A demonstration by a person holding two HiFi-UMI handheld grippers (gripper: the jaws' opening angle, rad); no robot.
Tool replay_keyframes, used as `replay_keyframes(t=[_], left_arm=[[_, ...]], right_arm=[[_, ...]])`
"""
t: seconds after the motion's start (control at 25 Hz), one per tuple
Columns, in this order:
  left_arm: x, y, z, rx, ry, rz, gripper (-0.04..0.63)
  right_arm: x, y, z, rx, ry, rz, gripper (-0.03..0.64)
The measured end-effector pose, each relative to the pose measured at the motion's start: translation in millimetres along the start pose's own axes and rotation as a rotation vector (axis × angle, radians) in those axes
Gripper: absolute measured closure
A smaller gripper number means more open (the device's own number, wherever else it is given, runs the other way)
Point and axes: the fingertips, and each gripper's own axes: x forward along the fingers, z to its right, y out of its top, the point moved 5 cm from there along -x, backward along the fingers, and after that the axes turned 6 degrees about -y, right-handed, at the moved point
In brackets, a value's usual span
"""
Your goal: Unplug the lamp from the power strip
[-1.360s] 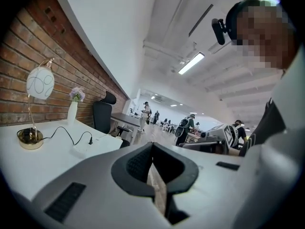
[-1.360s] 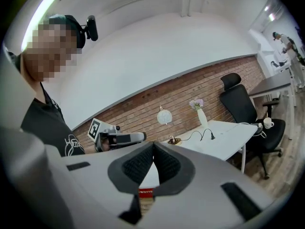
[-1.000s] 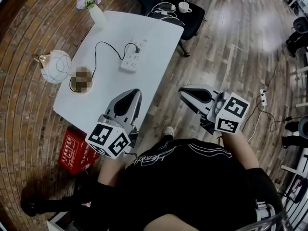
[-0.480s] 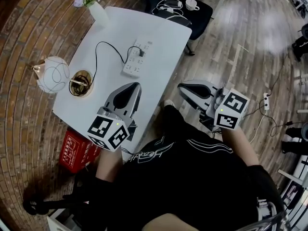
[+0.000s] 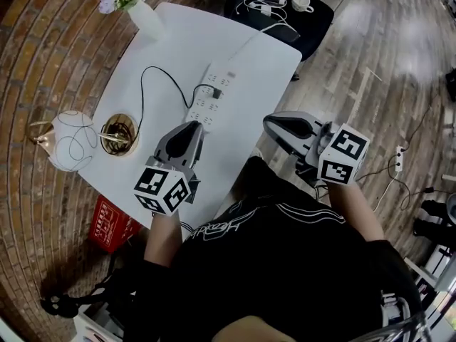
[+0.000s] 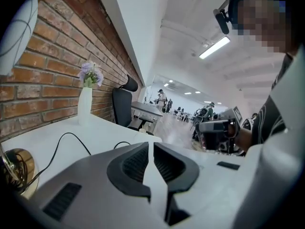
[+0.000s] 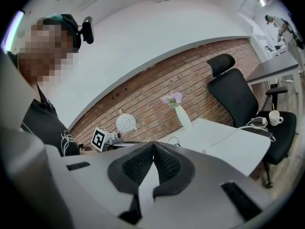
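The left gripper (image 5: 189,129) and the right gripper (image 5: 275,124) both have their jaws pressed together on nothing. Just beyond the left one, a long white power strip (image 5: 208,98) lies on the white table (image 5: 256,63). Its length runs diagonally toward the far-right corner, with the black lamp plug (image 5: 216,91) seated in it. There is brick-patterned floor (image 5: 50,63) on the left and wooden plank floor (image 5: 385,63) on the right.

Vase of purple flowers (image 5: 140,11) set at white table (image 5: 178,41) corner; cup (image 5: 302,2) placed on black chair (image 5: 318,31); red box (image 5: 108,224) below.
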Motion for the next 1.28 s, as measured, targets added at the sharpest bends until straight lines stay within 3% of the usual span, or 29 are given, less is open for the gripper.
replay_keyframes(t=[0.24, 0.36, 0.64, 0.88, 1.08, 1.28], left_arm=[[30.8, -26.7, -47.2, -0.028, 0.044, -0.078, 0.487], [43.9, -40.6, -64.0, -0.008, 0.073, -0.136, 0.44], [63.1, -64.1, -92.9, -0.007, 0.107, -0.207, 0.399], [69.0, -79.3, -99.5, 0.018, 0.132, -0.248, 0.397], [70.3, -83.1, -100.2, 0.142, 0.202, -0.277, 0.408], [69.9, -85.6, -99.2, 0.148, 0.208, -0.251, 0.41]], right_arm=[[28.5, 4.5, 28.0, 0.03, 0.03, -0.043, 0.62], [38.4, 5.8, 37.2, 0.031, 0.036, -0.065, 0.62], [55.7, 7.8, 51.8, 0.04, 0.043, -0.095, 0.62], [62.9, 5.1, 57.5, 0.055, 0.048, -0.107, 0.62], [65.7, 1.0, 57.2, 0.058, 0.05, -0.116, 0.62], [69.1, -6.4, 57.7, 0.049, 0.042, -0.135, 0.62]])
